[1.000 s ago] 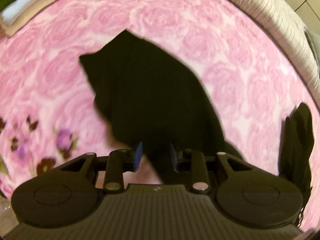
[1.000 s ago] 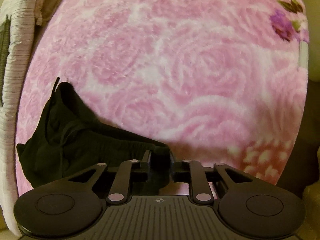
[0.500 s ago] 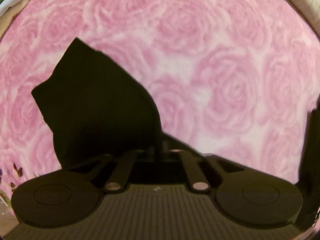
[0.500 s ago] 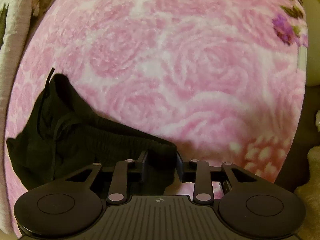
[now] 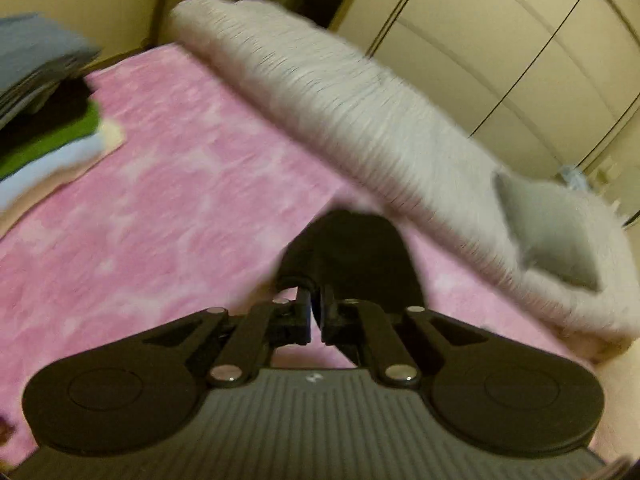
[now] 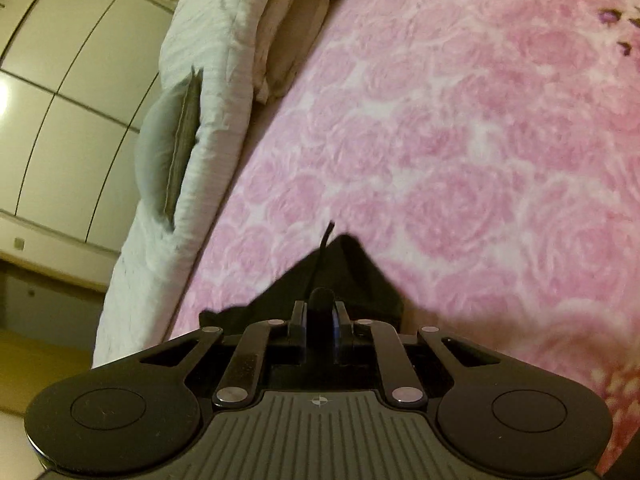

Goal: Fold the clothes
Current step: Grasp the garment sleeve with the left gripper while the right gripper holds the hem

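Observation:
A black garment (image 5: 356,252) hangs in front of my left gripper (image 5: 316,300), lifted off the pink rose blanket (image 5: 160,200). A fold of it sits pinched at the fingertips, while the jaws, almost together, are opening slightly. In the right wrist view the same black garment (image 6: 348,276) bunches between the fingers of my right gripper (image 6: 320,308). Those jaws are closing on the cloth. A thin black drawstring (image 6: 324,240) sticks up from it above the blanket (image 6: 480,160). Most of the garment is hidden below both grippers.
A stack of folded clothes (image 5: 44,112) lies at the blanket's far left. A rolled white quilt (image 5: 360,120) with a grey pillow (image 5: 552,232) borders the bed; they show as quilt (image 6: 212,60) and pillow (image 6: 160,152) at right wrist's left. Cream wardrobe doors (image 5: 500,40) stand beyond.
Both grippers closed on the black garment and rose with it off the blanket. Both views tilted upward, bringing the quilt, pillow and wardrobe into sight. The left view is blurred.

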Demonstrator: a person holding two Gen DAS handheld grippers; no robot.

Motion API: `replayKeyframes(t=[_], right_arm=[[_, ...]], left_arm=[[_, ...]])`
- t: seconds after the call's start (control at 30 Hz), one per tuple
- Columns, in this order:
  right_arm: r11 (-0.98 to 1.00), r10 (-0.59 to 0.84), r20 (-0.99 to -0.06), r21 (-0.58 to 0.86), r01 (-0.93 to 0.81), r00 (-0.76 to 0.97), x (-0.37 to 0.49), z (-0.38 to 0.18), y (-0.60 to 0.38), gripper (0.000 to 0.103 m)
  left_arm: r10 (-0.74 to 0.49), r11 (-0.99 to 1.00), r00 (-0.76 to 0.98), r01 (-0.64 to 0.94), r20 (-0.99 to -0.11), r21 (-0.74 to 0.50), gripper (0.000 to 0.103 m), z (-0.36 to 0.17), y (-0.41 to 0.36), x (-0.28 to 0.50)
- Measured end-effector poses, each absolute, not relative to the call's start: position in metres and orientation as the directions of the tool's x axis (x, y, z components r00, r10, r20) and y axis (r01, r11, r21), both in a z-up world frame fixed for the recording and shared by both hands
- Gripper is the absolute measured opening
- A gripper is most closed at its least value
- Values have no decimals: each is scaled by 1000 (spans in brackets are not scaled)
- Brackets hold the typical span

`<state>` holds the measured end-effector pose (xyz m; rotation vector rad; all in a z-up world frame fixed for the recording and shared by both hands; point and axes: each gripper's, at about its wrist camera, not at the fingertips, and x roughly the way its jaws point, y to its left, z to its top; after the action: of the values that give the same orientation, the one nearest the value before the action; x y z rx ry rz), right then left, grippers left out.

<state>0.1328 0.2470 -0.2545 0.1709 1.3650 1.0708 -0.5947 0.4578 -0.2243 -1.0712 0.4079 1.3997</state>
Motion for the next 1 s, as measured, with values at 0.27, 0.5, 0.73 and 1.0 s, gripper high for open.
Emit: replayKeyframes(t=[0.27,0.5,0.73,1.0], right_arm=[[734,447,-894,379,-564,-20,133,-310,222,11],[786,398,-916,317,-531,42,132,-324,222,11],[776,429,-900,321,-542,81,139,-309,232,11],[757,482,-870,355,-548,102,147,-286,246,11]], left_arm=[[298,-313,21,-942,-954,-118,11,-327,378,-614],[330,-381,55,-905,-942,-186,20,-342,384,-625],[336,-405,55,-893,-940,-197,30,-386,439,-602],[554,-171,56,-969,-830,-179,2,-304,458,-532]])
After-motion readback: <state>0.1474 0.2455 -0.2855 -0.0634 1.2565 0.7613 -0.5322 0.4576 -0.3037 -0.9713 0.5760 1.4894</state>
